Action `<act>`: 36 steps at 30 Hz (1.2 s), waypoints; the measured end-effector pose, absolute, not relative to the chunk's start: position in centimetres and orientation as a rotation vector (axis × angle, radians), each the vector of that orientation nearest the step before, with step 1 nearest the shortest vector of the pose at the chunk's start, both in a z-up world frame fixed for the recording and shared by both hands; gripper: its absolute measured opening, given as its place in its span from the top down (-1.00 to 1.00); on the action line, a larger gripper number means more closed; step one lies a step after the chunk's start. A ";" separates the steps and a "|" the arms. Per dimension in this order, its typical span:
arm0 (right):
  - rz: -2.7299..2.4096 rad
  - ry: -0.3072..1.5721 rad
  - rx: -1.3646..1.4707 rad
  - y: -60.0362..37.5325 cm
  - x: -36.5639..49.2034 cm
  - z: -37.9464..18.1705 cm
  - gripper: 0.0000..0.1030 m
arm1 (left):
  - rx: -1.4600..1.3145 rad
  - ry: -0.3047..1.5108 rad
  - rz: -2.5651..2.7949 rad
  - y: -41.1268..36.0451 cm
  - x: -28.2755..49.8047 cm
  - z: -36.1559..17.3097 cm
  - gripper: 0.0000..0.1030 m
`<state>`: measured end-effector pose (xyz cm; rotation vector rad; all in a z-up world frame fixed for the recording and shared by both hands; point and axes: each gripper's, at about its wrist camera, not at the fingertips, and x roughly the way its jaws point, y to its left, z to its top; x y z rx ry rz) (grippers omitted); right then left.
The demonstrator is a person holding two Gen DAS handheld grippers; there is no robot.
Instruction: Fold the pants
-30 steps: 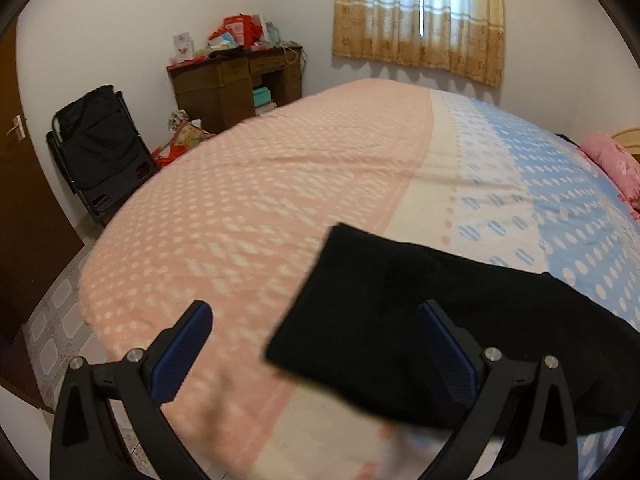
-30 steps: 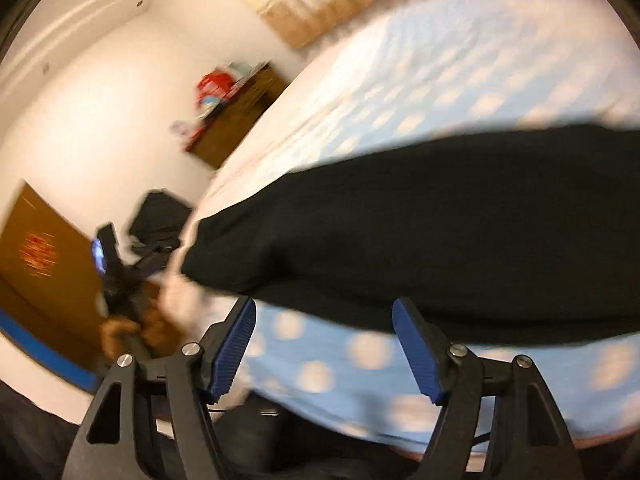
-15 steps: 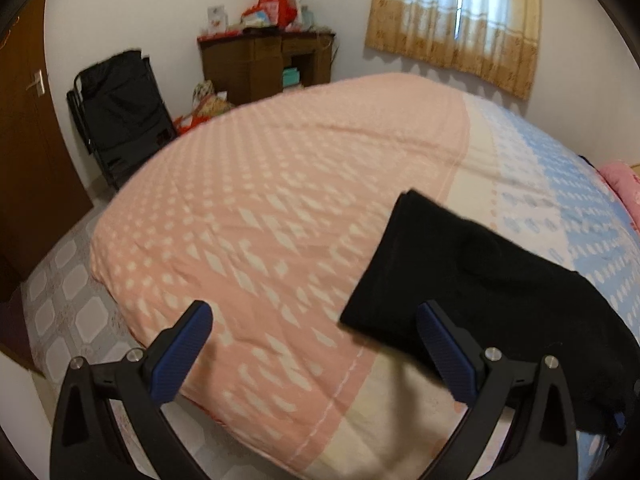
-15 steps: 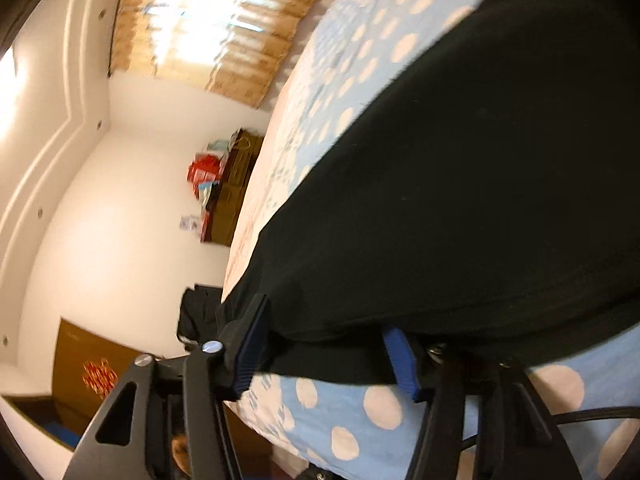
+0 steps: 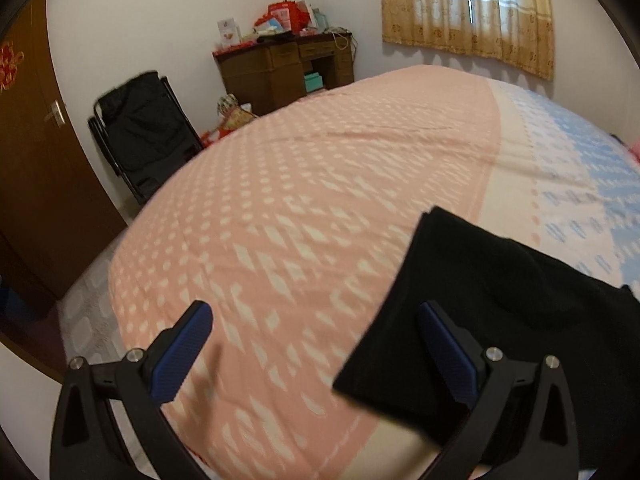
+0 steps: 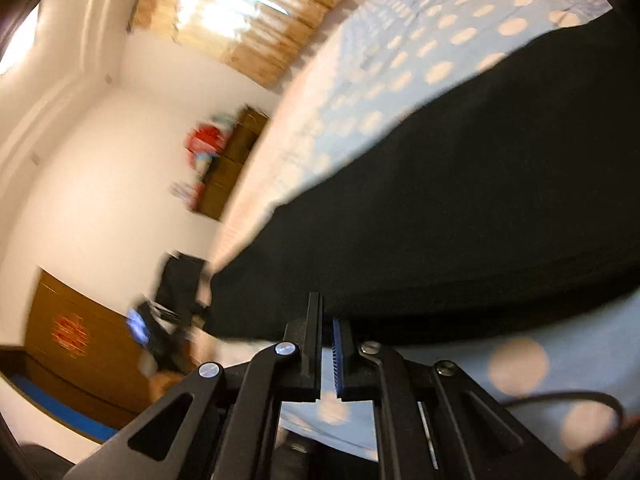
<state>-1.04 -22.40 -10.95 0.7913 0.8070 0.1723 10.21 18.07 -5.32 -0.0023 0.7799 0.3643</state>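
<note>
**Black pants on the bed, one gripper clamped on them**

The bed [image 5: 320, 208] fills most of both views. Its cover is pink with white marks on one side and blue with pale dots on the other, with a cream band between them.

The pants [image 5: 500, 300] are black and lie flat on the bed, near its front edge, across the cream band and the blue part. One straight end of them reaches onto the pink part.

At the far wall stand a brown desk [image 5: 288, 68] with red things on top, a black folding chair [image 5: 140, 132] and a yellow curtain [image 5: 468, 8].

The left gripper [image 5: 316, 340] is wide apart above the bed; its right finger is over the end of the pants, and nothing is between the pads.

The right gripper [image 6: 327, 328] is closed together on the near edge of the pants [image 6: 460, 208].
</note>
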 end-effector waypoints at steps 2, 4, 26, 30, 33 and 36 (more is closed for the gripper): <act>0.133 0.870 0.755 -22.6 -1.5 -12.5 0.91 | 0.025 0.768 0.374 17.8 10.5 -5.4 -1.00; 0.159 0.878 0.805 -23.3 -2.2 -12.7 0.91 | 0.056 0.759 0.375 17.8 10.9 -5.4 -1.00; 0.434 0.864 0.410 -13.1 4.9 -9.0 0.81 | -0.106 0.754 0.213 24.1 2.7 -1.3 -0.40; 0.466 0.822 0.460 -13.3 3.8 -7.6 0.81 | -0.229 0.860 0.067 22.5 3.7 -4.0 -0.20; 0.462 0.803 0.394 -12.3 2.7 -6.8 0.81 | -0.333 0.907 -0.014 21.4 4.6 -5.2 -0.20; 0.440 0.794 0.347 -11.3 1.9 -6.6 0.81 | -0.361 0.902 -0.030 20.3 5.0 -5.5 -0.23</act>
